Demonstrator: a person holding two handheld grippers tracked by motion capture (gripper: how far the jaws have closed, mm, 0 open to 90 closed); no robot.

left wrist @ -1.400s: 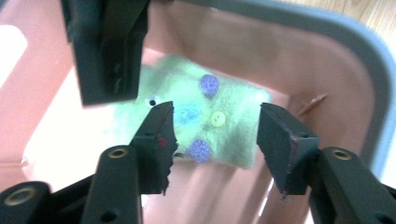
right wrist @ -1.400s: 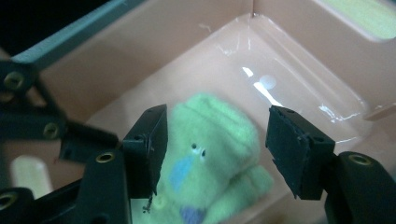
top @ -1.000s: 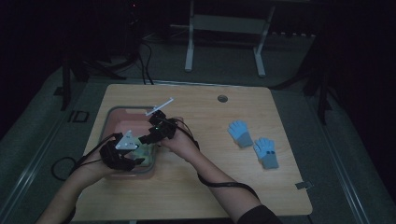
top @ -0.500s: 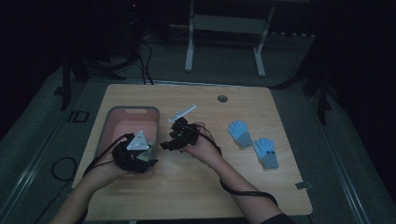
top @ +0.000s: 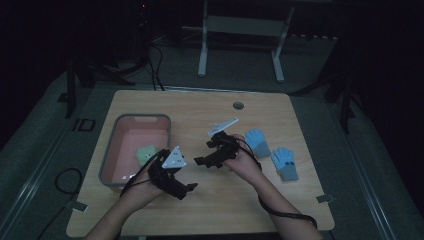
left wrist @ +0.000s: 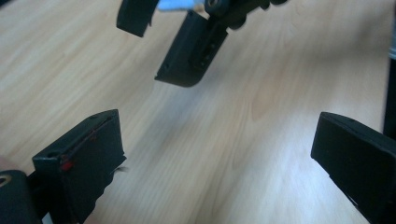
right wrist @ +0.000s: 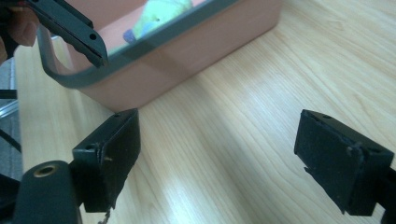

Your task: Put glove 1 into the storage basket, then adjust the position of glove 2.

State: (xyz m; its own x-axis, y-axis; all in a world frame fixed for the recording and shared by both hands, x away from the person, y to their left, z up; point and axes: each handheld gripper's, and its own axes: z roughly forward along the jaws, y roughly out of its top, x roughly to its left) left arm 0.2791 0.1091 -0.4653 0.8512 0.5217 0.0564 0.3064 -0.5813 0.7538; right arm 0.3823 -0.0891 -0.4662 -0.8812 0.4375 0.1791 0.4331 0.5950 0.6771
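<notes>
A pink bin with a grey rim [top: 142, 117] stands at the table's left, and a pale green soft item [top: 146, 154] lies inside it. Two blue gloves [top: 257, 141] [top: 285, 162] lie flat at the right. My left gripper [top: 184, 189] hovers just off the bin's near right corner. Its jaws have just been opening, and bare wood shows between them [left wrist: 210, 163]. My right gripper [top: 206, 159] hangs over the table's middle, facing the bin [right wrist: 187, 65]. It too has just been opening, and its jaws [right wrist: 215, 158] stand wide with nothing between them. The green item [right wrist: 159, 14] is seen over the bin's rim.
The wooden table [top: 210, 215] has a round grommet [top: 238, 105] near its far edge. Cables trail from both grippers toward the near edge. A white-legged frame [top: 202, 45] stands on the dark floor beyond the table.
Both grippers have left the bin and moved right over the table, their jaws spreading. The green item now lies uncovered in the bin.
</notes>
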